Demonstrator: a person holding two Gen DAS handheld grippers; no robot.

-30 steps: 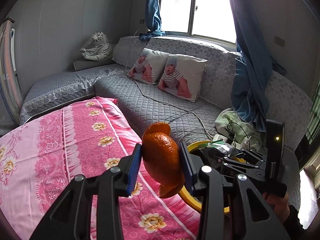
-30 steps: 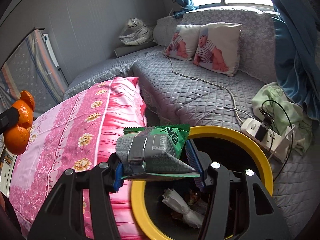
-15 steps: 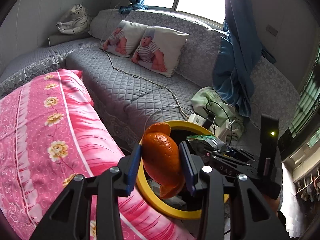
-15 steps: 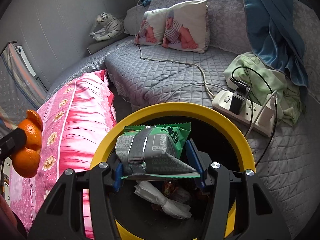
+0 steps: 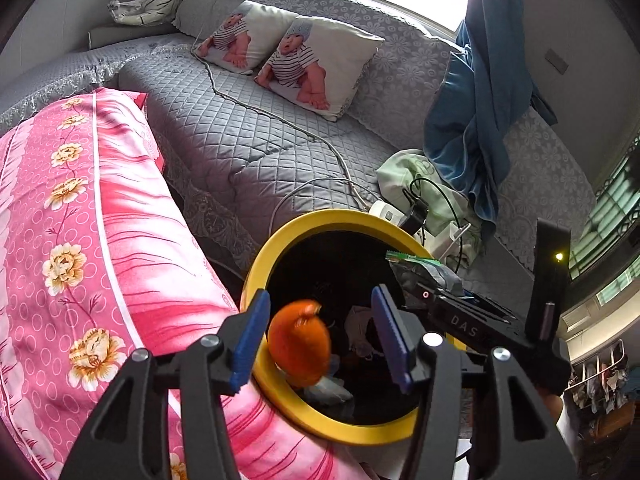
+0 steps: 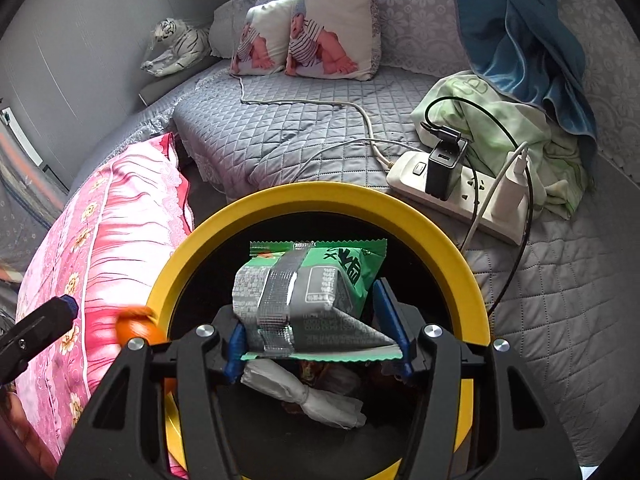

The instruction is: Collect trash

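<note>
Both claws over the yellow-rimmed bin (image 6: pixel 440 236).
The left gripper (image 5: pixel 318 340) has just spread wide; the orange peel (image 5: pixel 299 346) hangs loose between its pads. The right gripper (image 6: pixel 320 340), also easing apart, carries the green wrapper (image 6: pixel 312 292).

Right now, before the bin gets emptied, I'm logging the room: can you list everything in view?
bin: one, yellow-rimmed, between quilt and sofa
orange peel: one, orange, over the bin
snack packet: one, green and grey, over the bin
crumpled wrapper: one, white, in the bin
quilt: one, pink floral, left of the bin
sofa: one, grey quilted, behind the bin
pillows: two, baby print, on the sofa
toy tiger: one, white striped, far corner
power strip: one, white, on the sofa
cloth: one, pale green, beside the power strip
curtain: one, blue, hanging over the cloth
left gripper: one, black, jaws just opened, peel loose between them
right gripper: one, black, shut on the snack packet
</note>
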